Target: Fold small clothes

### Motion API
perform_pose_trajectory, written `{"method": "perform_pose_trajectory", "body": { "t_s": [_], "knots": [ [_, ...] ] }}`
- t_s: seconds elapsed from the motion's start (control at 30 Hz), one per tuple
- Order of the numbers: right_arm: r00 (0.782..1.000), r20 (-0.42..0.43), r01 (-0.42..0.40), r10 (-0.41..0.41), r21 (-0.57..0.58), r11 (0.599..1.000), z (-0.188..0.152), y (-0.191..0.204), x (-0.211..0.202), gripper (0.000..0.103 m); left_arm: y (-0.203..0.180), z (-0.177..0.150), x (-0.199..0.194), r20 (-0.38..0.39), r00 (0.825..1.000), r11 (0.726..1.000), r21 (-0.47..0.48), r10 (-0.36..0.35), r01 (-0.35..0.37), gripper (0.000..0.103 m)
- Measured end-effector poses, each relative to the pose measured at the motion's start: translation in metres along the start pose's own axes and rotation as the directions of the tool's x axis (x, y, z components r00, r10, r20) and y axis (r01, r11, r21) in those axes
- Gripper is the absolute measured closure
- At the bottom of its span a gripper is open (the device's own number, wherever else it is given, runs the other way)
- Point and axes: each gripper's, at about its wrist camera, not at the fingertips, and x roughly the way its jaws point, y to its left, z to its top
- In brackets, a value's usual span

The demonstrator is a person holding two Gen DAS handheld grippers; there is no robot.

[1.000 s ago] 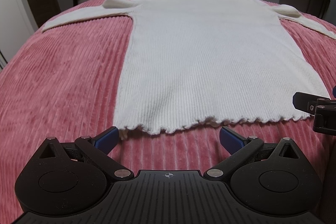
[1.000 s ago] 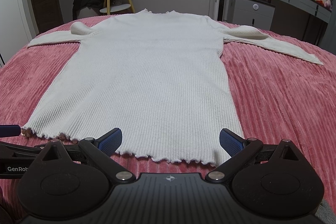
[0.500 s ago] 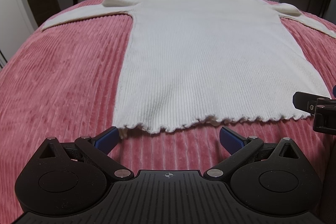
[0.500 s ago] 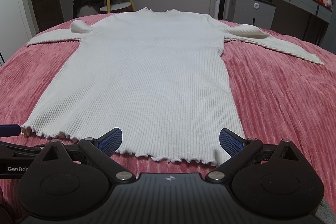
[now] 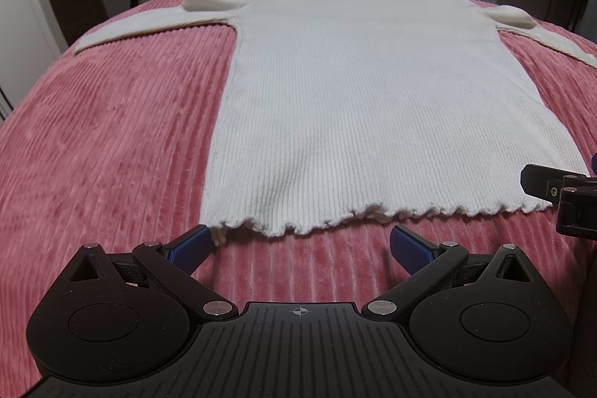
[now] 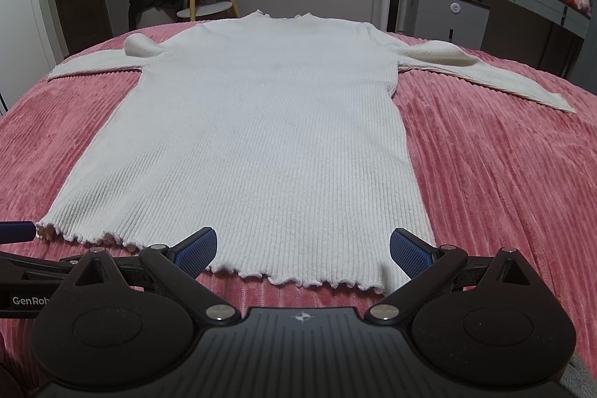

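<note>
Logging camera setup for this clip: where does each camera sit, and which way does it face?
Left wrist: on the left claw, low at the sweater's hem near its left corner, facing the collar; own open fingers show.
Right wrist: on the right claw, at the hem's right part, facing likewise; own open fingers show.
Shared: the sweater, the pink bedspread, and each other's claw at the frame edge.

Both views sit slightly farther back from the white sweater (image 5: 373,107); nothing else differs.
</note>
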Motion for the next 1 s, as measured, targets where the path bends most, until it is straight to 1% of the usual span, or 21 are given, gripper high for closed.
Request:
{"method": "perform_pose_trajectory", "body": {
  "t_s": [0.23,0.47,0.8,0.9,1.0],
  "knots": [
    [1.000,-0.017,-0.007,0.007,0.010,1.000,0.000,-0.002,0.002,0.004,0.000,0.001,0.000,-0.001,1.000,1.000,0.000,-0.001,0.001,0.000],
    [1.000,-0.015,-0.017,0.017,0.002,1.000,0.000,-0.001,0.001,0.004,0.000,0.000,0.000,-0.001,1.000,1.000,-0.001,-0.001,0.001,0.000],
    [0.999,0.001,-0.041,0.041,0.000,0.999,0.001,0.001,-0.004,0.004,0.001,0.000,-0.001,0.001,1.000,1.000,-0.002,-0.001,0.001,0.000],
    [0.998,0.012,-0.060,0.059,0.015,0.998,0.002,-0.002,-0.006,0.004,0.002,-0.001,-0.003,0.006,1.000,1.000,-0.010,-0.001,0.001,0.000],
    [0.996,0.043,-0.084,0.082,0.038,0.996,0.004,-0.007,-0.011,0.004,0.004,0.000,-0.007,0.024,1.000,1.000,-0.021,0.004,-0.003,0.000]
  ]
}}
